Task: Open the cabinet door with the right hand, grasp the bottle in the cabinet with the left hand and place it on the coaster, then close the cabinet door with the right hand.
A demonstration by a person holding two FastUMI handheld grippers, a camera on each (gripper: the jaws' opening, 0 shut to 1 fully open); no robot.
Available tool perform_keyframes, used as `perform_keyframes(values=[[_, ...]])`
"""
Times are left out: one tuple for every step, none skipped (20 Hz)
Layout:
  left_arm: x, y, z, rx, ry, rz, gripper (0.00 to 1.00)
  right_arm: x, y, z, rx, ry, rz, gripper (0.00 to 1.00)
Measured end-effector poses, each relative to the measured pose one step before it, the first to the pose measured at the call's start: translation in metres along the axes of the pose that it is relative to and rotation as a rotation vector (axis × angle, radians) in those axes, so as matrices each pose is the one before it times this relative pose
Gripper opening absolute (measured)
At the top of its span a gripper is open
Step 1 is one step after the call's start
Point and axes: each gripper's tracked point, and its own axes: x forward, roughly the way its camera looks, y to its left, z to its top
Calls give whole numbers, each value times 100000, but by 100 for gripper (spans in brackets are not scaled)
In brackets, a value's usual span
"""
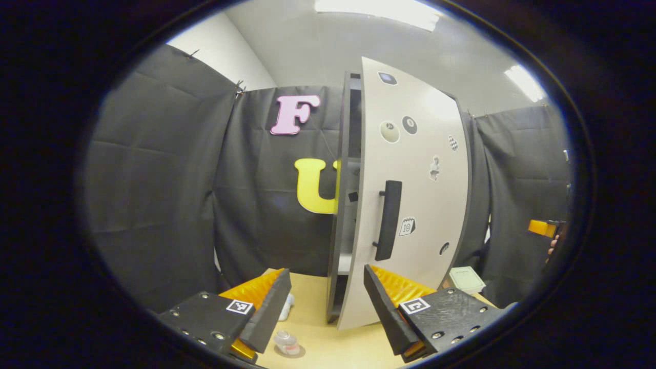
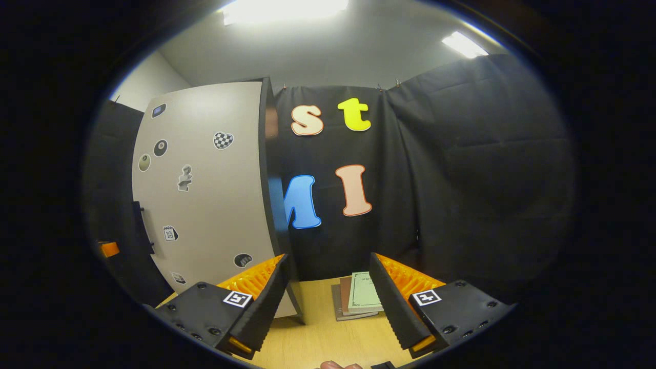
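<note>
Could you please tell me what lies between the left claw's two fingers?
In the left gripper view, bare light wooden tabletop, with the small clear bottle by the left finger.

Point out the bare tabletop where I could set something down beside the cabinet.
Bare wood lies between the cabinet door and the bottle in the left gripper view. In the right gripper view, another free patch of table runs in front of the stacked books. The strip at the door's foot is tight.
</note>
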Motion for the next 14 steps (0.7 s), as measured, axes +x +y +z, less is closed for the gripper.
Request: perform_keyframes(values=[[60, -716, 249, 143, -39, -289, 88, 65, -314, 224, -146, -439, 1726, 98], [-81, -623, 173, 702, 1143, -536, 87, -32, -6, 276, 26, -87, 2199, 98], [-179, -405, 142, 605, 266, 452, 86, -147, 11, 186, 317, -134, 2381, 98], [-243, -441, 616, 319, -873, 530, 86, -91, 226, 355, 311, -822, 2862, 98], [151, -474, 635, 469, -713, -6, 86, -243, 259, 362, 422, -606, 1930, 98], [-173, -435, 623, 1140, -484, -119, 86, -199, 207, 210, 357, -22, 1446, 98], [-458, -320, 638, 1583, -1435, -295, 86, -41, 211, 115, 205, 191, 1166, 98], [-414, -549, 801, 1203, -1833, -911, 88, -25, 147, 125, -63, -107, 924, 97], [-387, -645, 266, 839, -1046, -729, 87, -40, 210, 174, -151, -360, 840, 97], [-412, -457, 189, 498, -734, -158, 87, -61, 261, 92, -12, -187, 908, 97], [-497, -480, 28, -10, -335, -574, 87, -128, 363, -101, 118, -144, 923, 97], [-179, -424, -225, -540, 320, -487, 87, -143, 301, -100, 281, 39, 675, 97], [175, -14, -409, -284, 594, -499, 88, -17, 183, -220, 168, 183, 668, 97], [65, -3, -249, 428, 400, -611, 87, -21, 152, -270, -44, 334, 243, 97]])
